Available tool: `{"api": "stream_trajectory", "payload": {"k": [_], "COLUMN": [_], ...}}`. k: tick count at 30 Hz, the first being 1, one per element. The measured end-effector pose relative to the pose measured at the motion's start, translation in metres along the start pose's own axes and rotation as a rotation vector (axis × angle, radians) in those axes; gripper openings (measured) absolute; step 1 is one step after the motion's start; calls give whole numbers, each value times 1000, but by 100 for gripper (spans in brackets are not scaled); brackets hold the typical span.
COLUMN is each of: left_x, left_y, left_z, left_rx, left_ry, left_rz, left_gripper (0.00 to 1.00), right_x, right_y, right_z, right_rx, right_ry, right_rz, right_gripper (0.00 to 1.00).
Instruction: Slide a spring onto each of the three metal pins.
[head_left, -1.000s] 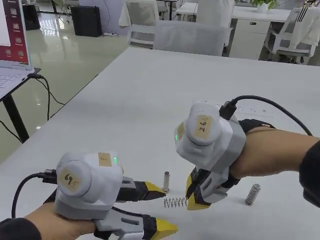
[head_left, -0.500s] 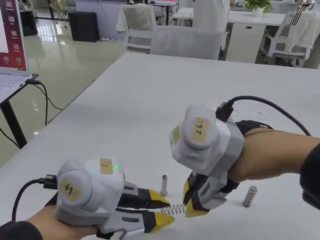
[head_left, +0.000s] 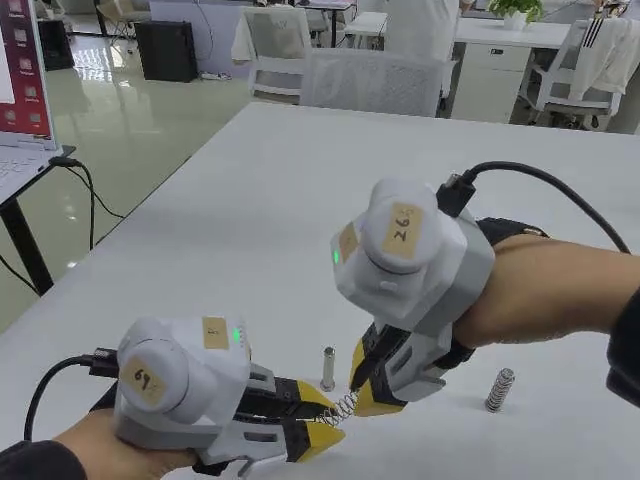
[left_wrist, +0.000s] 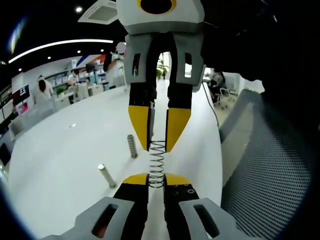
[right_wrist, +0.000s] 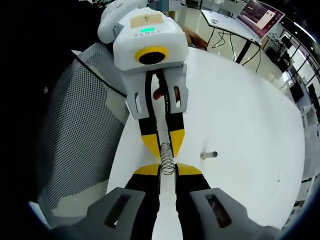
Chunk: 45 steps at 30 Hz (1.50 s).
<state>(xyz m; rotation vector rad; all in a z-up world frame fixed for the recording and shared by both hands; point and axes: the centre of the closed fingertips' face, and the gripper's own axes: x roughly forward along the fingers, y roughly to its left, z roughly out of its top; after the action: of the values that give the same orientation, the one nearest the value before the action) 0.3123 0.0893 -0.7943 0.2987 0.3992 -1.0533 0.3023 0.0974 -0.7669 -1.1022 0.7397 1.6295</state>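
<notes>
Metal wire, thin and loosely coiled: a spring (head_left: 342, 405) is held between two yellow-tipped tools low over the white bench (head_left: 250, 230). The left tool (head_left: 326, 420) is closed on one end of it and the right tool (head_left: 363, 392) is closed on the other, so the coils run in a slanting line from one pair of tips to the other. Both gripper views show the same hold, the spring pinched at each end with bare coils between. Whether it is clear of the bench top cannot be told.

Just behind it a bare pin (head_left: 328, 368) stands upright on the bench, near the tips but apart from them. A second spring (head_left: 499, 389) stands well off to the right; whether a pin is inside it is unclear.

The spring looks very light and soft along its length, likely to bend, stretch or flick away if squeezed hard or let go under tension. It would best be taken gently across the outer coils near one end, with the other end left open so the bore can go down over the pin. The pin looks stiff but slim and may topple at a sideways knock, so the approach should run straight down its axis.
</notes>
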Motion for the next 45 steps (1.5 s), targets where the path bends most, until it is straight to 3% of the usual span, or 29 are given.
{"api": "stream_trajectory", "payload": {"k": [7,16,32,38,45], "left_x": [0,1,-1,0,-2], "left_y": [-1,-2,1,5,7], "left_z": [5,5,14,10,2], "left_rx": [3,7,12,-13,-49], "left_ry": [-20,-16,-55,-49,-36], "left_rz": [-2,-6,5,9,20], "left_gripper": [3,3,3,3,13], "right_x": [-4,2,10,12,11], "right_y": [2,3,1,-2,-7], "right_z": [19,12,11,10,6], "right_rx": [-31,-19,-9,-4,3], "right_ry": [-41,-19,-16,-10,0], "right_rz": [-10,8,23,23,19], "right_gripper": [8,13,9,8,8]}}
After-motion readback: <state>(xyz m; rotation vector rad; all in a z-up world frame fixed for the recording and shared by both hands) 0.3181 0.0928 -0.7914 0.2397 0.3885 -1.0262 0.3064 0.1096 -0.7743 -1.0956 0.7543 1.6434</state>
